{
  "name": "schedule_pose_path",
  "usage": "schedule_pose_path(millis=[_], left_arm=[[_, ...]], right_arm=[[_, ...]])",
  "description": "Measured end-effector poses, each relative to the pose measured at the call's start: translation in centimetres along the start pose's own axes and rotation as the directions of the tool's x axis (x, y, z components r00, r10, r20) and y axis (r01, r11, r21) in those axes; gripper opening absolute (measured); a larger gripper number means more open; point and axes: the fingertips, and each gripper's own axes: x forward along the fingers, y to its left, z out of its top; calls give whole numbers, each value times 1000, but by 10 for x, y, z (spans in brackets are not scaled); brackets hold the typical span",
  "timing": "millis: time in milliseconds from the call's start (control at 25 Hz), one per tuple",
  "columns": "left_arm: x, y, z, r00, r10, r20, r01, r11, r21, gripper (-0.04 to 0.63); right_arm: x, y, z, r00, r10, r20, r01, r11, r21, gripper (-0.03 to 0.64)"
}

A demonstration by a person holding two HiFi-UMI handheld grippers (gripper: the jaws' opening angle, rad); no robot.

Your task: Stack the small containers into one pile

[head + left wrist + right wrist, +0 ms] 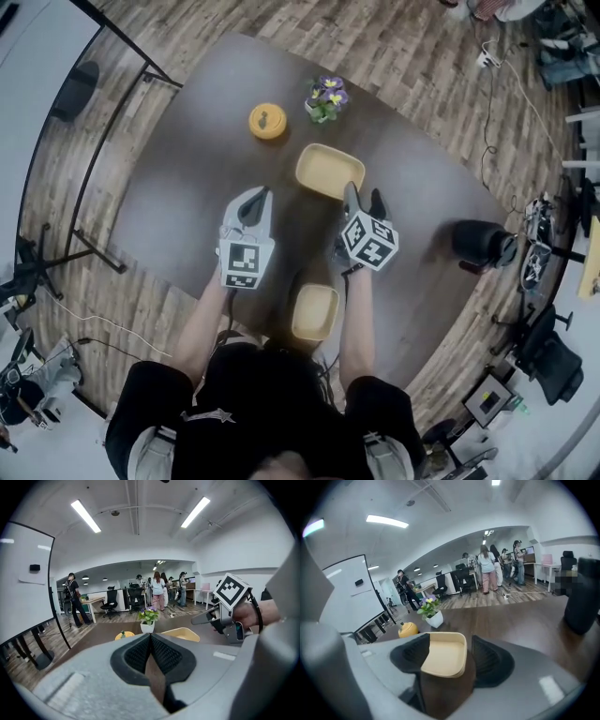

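**Two little tubs are waiting to become one pile**

The far tub (330, 172) is sitting flat on the brown surface (187, 197) with its open side up. The near tub (314, 312) is lying well apart from it, close to the person. Nothing is being piled yet.

The right gripper (364, 199) is hanging just beside the far tub's near corner. Its fingers (490, 660) are standing wide apart. In the right gripper view the tub is showing in the gap between them, but they are not squeezing it. I cannot tell if one finger is brushing its side.

The left gripper (261, 199) is hovering over bare surface to the left of the far tub. Its fingers (164, 653) are pressed tight together with nothing between them.

I am guessing the job now is getting a good hold on one tub. It is looking best to put one finger inside the wall and one outside, then squeeze softly on the rim so the tub is not tipping. After that comes lifting it straight up, carrying it over the other tub, and lining up the corners. Then it needs lowering slowly until it is sitting inside. The left gripper could be steadying the bottom tub.

The flower pot (326, 98) and the yellow round thing (268, 121) are standing behind the far tub, so pushing forward could be bumping them.
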Motion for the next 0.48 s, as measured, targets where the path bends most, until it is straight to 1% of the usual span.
schedule_pose_path(millis=[160, 320, 480], left_arm=[[-21, -1, 26, 999, -9, 52, 8, 1000, 21, 11], [-56, -14, 55, 994, -25, 103, 20, 999, 42, 11], [-97, -32, 80, 983, -65, 172, 53, 996, 74, 11]], right_arm=[[-37, 16, 25, 997, 39, 61, -34, 996, -83, 284], [-98, 31, 45, 988, 91, 121, -67, 979, -195, 284], [-167, 38, 53, 976, 86, 198, -20, 949, -315, 284]])
